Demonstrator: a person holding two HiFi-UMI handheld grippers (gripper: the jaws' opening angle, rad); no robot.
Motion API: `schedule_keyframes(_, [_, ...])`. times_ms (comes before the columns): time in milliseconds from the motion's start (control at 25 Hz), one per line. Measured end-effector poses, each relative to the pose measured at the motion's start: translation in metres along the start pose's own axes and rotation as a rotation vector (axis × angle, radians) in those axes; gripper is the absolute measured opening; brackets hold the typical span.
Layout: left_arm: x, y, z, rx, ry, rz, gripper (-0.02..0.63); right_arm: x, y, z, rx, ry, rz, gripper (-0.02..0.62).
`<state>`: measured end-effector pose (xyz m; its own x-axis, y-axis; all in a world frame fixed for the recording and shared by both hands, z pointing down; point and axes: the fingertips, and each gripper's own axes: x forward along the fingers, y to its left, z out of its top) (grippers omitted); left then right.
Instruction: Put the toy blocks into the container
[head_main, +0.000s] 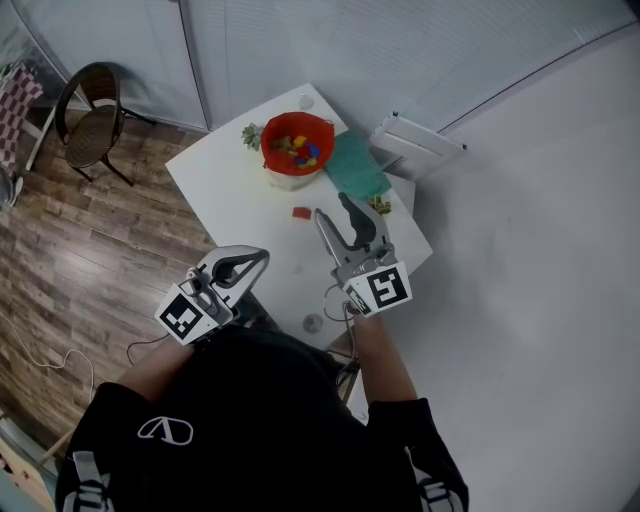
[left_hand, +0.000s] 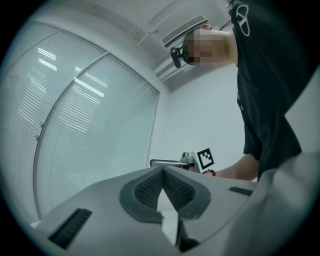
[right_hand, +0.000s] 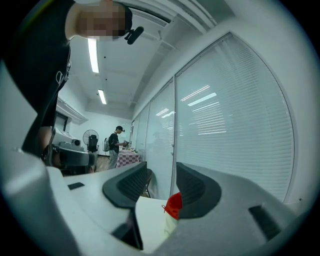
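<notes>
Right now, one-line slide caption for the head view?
Right hand-held gripper, jaws apart, beside a red block on the table; red container beyond.

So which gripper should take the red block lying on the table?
Right. The right gripper is open and empty, its tips beside the red block, the red container just beyond. The left gripper is shut, back at the near edge of the table.

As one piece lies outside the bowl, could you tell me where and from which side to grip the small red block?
I would grip the red block across two opposite side faces, coming straight down from above: it lies flat and alone on the white table, short of the red bowl, so its sides look free. The open right gripper is nearest.
</notes>
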<state>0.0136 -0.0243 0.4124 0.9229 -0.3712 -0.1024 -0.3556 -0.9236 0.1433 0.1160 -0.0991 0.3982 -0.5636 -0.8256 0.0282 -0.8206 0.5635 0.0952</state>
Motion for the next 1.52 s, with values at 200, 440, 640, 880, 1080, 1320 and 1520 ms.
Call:
schedule_keyframes(200, [-0.003, 0.002, 0.001, -0.005, 0.006, 0.015, 0.005, 0.010, -0.013, -0.023, -0.023, 0.091, 0.020, 0.193])
schedule_keyframes(440, [-0.008, 0.006, -0.002, -0.010, 0.006, 0.037, 0.005, 0.029, -0.035, -0.081, -0.016, 0.258, 0.059, 0.199])
schedule_keyframes(640, [-0.014, 0.010, -0.004, -0.017, 0.008, 0.062, 0.005, 0.044, -0.032, -0.146, -0.087, 0.451, 0.150, 0.199])
schedule_keyframes(880, [-0.019, 0.017, -0.007, -0.015, 0.016, 0.085, 0.005, 0.055, -0.020, -0.230, -0.172, 0.686, 0.288, 0.196])
schedule_keyframes(1080, [-0.023, 0.019, -0.008, -0.020, 0.023, 0.102, 0.005, 0.050, -0.008, -0.286, -0.259, 0.874, 0.396, 0.196])
schedule_keyframes(1320, [-0.029, 0.023, -0.016, -0.033, 0.040, 0.125, 0.005, 0.047, -0.002, -0.339, -0.340, 1.030, 0.503, 0.196])
schedule_keyframes(1520, [-0.033, 0.026, -0.024, -0.042, 0.057, 0.139, 0.005, 0.043, -0.004, -0.377, -0.401, 1.153, 0.573, 0.197])
